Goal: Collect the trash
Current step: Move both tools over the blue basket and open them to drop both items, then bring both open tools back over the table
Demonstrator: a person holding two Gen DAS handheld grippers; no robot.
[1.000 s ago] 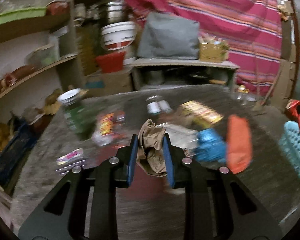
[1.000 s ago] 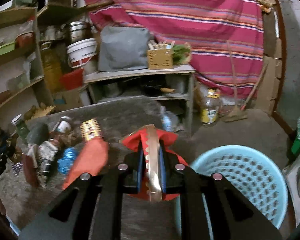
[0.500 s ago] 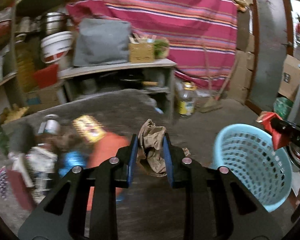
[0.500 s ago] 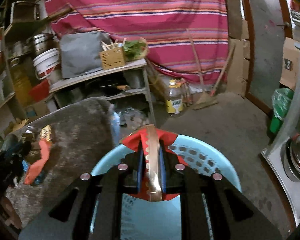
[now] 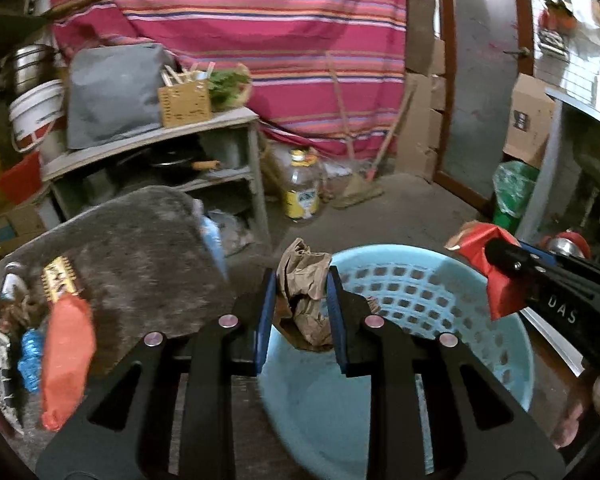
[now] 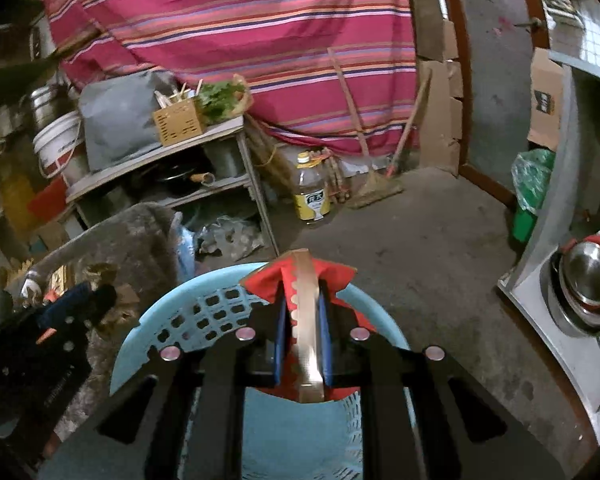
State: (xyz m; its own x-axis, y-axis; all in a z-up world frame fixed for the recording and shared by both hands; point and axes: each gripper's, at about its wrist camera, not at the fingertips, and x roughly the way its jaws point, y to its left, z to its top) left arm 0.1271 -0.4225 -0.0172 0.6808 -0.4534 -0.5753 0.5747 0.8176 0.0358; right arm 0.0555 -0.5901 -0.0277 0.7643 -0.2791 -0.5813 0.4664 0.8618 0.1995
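Observation:
Crumpled brown paper (image 5: 306,268) sits between the blue pads of my left gripper (image 5: 301,278). Its jaws are opening slightly, and the pads still touch the paper. It hangs over the near left rim of the light blue perforated basket (image 5: 420,300), which stands on the floor. My right gripper (image 6: 303,300) is shut on a red wrapper (image 6: 336,274) with a gold serrated edge, above the basket's (image 6: 172,304) far rim. In the left wrist view the right gripper (image 5: 500,258) comes in from the right with the red wrapper (image 5: 480,240). The left gripper (image 6: 96,294) shows dark at the right wrist view's left.
To the left, a grey table (image 5: 140,248) carries more trash: an orange packet (image 5: 64,356), a blue wrapper (image 5: 30,356) and a gold packet (image 5: 60,280). Beyond stand a shelf, an oil bottle (image 5: 302,188) and a green-bagged bin (image 5: 514,192). A metal counter with a pot (image 6: 588,276) lies to the right.
Both grippers swung right, from over the table's trash to above the blue basket, each still carrying its piece. The left jaws stand slightly wider around the paper.

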